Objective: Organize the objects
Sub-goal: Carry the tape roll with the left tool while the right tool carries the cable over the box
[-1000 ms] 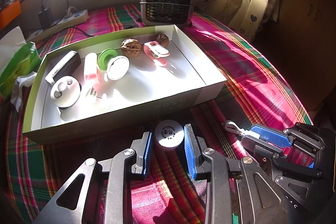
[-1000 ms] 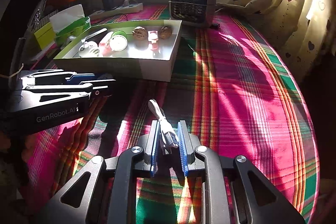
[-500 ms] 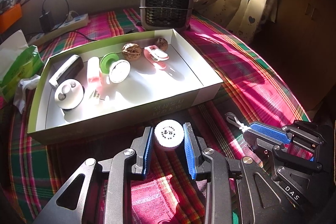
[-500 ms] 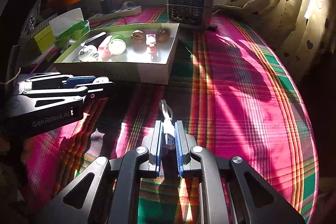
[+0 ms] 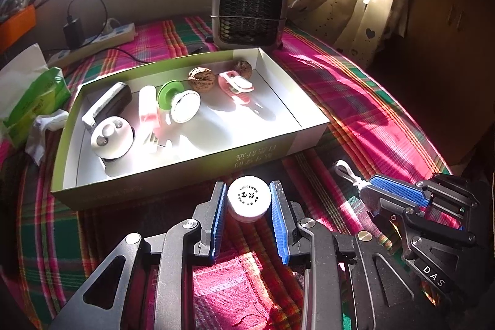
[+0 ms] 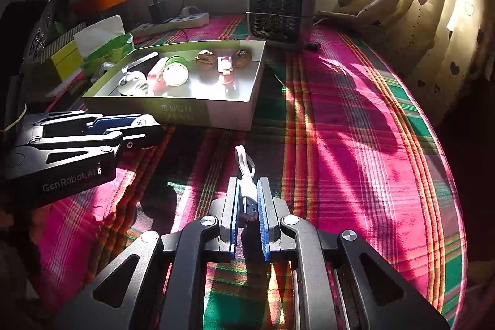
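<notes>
My left gripper (image 5: 247, 200) is shut on a small white round jar (image 5: 248, 201) with print on its lid, held just in front of the green-rimmed box (image 5: 173, 178). My right gripper (image 6: 248, 190) is shut on a white USB cable adapter (image 6: 246, 175), lifted above the plaid cloth; it also shows in the left wrist view (image 5: 349, 175). The box holds walnuts (image 5: 201, 78), a pink clip (image 5: 236, 84), a green-and-white round thing (image 5: 178, 101), a pink tube, a white round gadget (image 5: 109, 138) and a dark bar. The left gripper shows at the left of the right wrist view (image 6: 92, 129).
A grey fan heater (image 5: 250, 13) stands behind the box. A power strip with charger (image 5: 92, 36) lies at the back left. A green tissue pack (image 5: 31, 104) sits left of the box. Curtains (image 6: 433, 5) hang on the right. Plaid cloth (image 6: 355, 129) covers the table.
Both grippers have risen and pulled back slightly with their objects. The right gripper closed tighter on the cable adapter and lifted it off the cloth.
</notes>
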Demonstrator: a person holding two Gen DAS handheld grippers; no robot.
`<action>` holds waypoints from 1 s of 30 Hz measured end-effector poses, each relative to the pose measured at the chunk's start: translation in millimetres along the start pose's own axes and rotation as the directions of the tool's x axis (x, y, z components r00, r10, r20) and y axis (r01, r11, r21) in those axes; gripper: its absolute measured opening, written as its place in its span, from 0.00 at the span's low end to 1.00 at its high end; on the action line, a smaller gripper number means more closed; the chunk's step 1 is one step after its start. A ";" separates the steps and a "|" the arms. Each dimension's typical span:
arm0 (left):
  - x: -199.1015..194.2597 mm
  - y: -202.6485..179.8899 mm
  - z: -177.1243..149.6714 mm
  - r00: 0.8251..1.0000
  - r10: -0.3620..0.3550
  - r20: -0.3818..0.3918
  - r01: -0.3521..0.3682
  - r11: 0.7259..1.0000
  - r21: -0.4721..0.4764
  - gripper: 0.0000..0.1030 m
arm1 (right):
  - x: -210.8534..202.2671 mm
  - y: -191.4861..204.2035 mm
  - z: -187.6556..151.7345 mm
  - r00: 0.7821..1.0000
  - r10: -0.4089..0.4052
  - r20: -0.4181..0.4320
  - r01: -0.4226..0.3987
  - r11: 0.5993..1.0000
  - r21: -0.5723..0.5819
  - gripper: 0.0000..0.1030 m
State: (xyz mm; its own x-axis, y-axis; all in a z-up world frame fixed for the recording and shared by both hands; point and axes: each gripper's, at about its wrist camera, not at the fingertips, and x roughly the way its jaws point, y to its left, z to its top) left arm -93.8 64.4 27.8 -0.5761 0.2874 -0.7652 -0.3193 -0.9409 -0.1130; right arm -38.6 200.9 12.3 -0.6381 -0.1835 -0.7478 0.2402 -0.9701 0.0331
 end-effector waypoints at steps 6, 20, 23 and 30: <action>-6.9 2.9 1.0 1.000 -0.007 0.011 0.007 1.000 -0.003 0.25 | -4.6 0.8 5.3 1.000 0.010 0.014 -0.010 1.000 0.006 0.12; -23.2 21.3 15.4 0.999 0.003 0.050 -0.002 0.999 -0.033 0.25 | -14.1 10.1 32.2 0.997 0.033 0.066 -0.032 0.999 -0.011 0.12; -24.5 26.3 19.9 0.998 0.003 0.056 -0.001 0.999 -0.043 0.25 | -13.3 13.7 41.5 0.996 0.041 0.074 -0.040 0.999 -0.018 0.12; -20.2 38.6 25.5 0.999 0.009 0.052 -0.005 0.998 -0.063 0.25 | -7.3 19.2 61.8 0.995 0.058 0.083 -0.056 0.998 -0.021 0.12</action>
State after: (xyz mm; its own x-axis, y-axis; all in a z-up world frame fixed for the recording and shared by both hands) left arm -113.7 26.8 55.1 -0.6173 0.2883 -0.7320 -0.2684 -0.9518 -0.1485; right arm -74.6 173.8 59.3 -0.6815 -0.2517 -0.6872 0.2912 -0.9547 0.0608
